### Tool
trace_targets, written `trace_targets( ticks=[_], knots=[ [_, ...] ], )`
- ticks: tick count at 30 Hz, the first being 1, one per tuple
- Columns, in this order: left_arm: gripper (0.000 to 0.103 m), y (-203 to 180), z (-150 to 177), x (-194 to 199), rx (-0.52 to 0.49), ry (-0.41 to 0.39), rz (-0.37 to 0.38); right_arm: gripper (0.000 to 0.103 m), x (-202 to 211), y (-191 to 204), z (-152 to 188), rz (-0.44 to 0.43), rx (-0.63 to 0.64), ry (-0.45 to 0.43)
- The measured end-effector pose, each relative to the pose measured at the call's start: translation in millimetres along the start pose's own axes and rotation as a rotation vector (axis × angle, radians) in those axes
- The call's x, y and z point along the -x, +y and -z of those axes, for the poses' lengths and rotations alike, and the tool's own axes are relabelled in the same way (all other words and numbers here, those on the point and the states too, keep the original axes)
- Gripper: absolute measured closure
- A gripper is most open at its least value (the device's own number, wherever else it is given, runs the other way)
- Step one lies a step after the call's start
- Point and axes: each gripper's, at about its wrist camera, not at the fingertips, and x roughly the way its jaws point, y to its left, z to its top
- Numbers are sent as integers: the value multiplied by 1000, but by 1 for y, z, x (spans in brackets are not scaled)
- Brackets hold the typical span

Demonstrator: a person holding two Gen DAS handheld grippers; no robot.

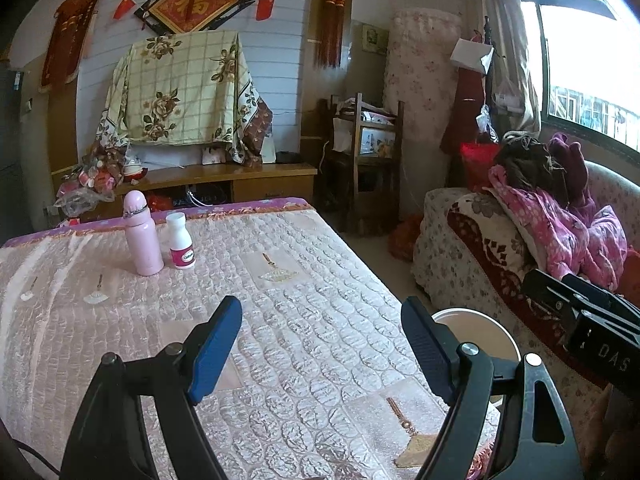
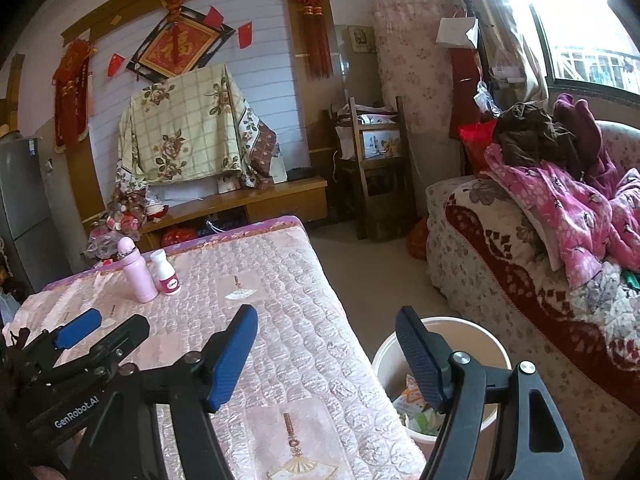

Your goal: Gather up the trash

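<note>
Right gripper spread, empty, lower centre, hanging over the table edge and the white bin at lower right; paper trash lies inside. Left gripper spread, empty, over the quilted table. Pink bottle and white bottle stand upper left.

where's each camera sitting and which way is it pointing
Left wrist: on the left gripper, over the quilted table, facing the draped TV stand; its own open blue fingers show, plus the right gripper's body at right.
Right wrist: on the right gripper, at the table's right edge above the white bin holding trash; its open fingers and the left gripper at left show.
Shared: pink bottle, white pill bottle, table, bin, sofa.
</note>
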Motion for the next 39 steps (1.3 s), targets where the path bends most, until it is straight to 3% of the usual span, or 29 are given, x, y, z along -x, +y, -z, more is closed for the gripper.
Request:
trace_targets(
  ticks=[12, 39],
  knots=[
    [21, -11, -1, -5, -21, 17, 26, 28, 0, -12, -1, 83, 0, -6],
    [21, -26, 1, -14, -36, 41, 63, 28, -3, -32, 3, 103, -31, 22]
  ],
)
